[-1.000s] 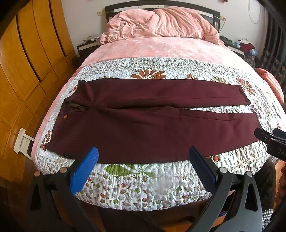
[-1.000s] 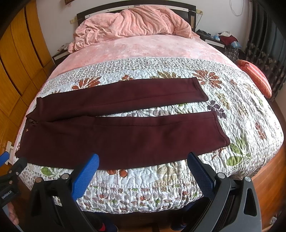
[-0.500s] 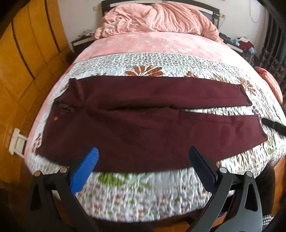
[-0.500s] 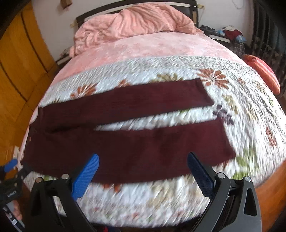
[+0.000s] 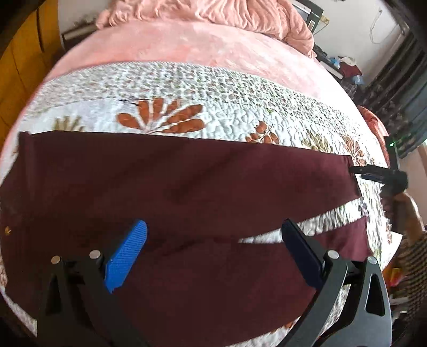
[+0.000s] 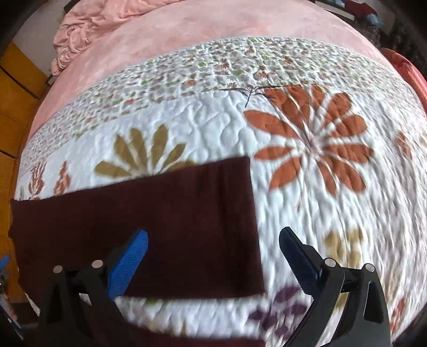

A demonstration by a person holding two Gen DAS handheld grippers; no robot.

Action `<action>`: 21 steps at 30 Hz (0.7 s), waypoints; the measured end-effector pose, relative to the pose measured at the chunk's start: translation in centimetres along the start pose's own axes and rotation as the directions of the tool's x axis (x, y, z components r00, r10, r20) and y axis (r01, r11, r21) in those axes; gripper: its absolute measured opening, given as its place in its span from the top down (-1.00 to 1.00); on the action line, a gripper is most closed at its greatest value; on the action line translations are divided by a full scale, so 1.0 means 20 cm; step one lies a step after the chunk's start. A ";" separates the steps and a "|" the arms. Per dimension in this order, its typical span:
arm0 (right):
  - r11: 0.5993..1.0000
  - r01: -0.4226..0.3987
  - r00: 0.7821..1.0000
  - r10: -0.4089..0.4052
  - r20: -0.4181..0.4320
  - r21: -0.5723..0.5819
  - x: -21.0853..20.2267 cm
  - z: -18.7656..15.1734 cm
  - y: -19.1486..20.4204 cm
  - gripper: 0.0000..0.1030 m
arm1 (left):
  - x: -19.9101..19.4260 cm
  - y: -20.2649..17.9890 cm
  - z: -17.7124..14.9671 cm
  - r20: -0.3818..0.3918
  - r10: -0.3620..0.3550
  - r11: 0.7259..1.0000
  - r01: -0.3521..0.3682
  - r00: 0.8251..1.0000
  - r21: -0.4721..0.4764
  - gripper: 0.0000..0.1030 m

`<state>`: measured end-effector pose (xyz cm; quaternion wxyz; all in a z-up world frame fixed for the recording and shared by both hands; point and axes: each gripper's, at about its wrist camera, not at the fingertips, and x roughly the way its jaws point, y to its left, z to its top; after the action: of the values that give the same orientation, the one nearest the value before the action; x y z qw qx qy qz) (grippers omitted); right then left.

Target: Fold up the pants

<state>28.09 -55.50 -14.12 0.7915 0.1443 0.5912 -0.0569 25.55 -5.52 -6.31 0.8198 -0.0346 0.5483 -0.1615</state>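
Dark maroon pants [image 5: 186,192] lie flat across the floral quilt, waist at the left, both legs running right. My left gripper [image 5: 213,251] is open and empty, low over the seat and upper legs. My right gripper [image 6: 213,256] is open and empty, just above the hem end of the far leg [image 6: 165,227]; the near leg's edge [image 6: 200,339] shows at the bottom. The right gripper also shows in the left wrist view [image 5: 373,170] beside the far leg's hem.
The quilt [image 6: 320,160] covers the bed's near half; a pink sheet [image 5: 186,42] and bunched pink blanket [image 5: 240,13] lie behind. A yellow wardrobe [image 5: 16,53] stands left. An orange-red cushion [image 6: 408,72] sits at the right edge.
Both grippers have moved forward and down over the bed, from its foot to close above the pants. The right one now sits at the far leg's hem. Pants unmoved.
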 end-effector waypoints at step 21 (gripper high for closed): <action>0.925 -0.154 0.954 0.230 0.191 -0.346 -0.49 -0.18 0.11 0.66 | 0.64 -0.45 0.48 -0.187 -0.153 0.849 0.226 0.970 0.477 -0.94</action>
<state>22.44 -53.20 -5.36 0.8687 0.0608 0.4803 0.1042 36.63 -19.11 -11.88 0.7401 0.1339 0.5394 -0.3787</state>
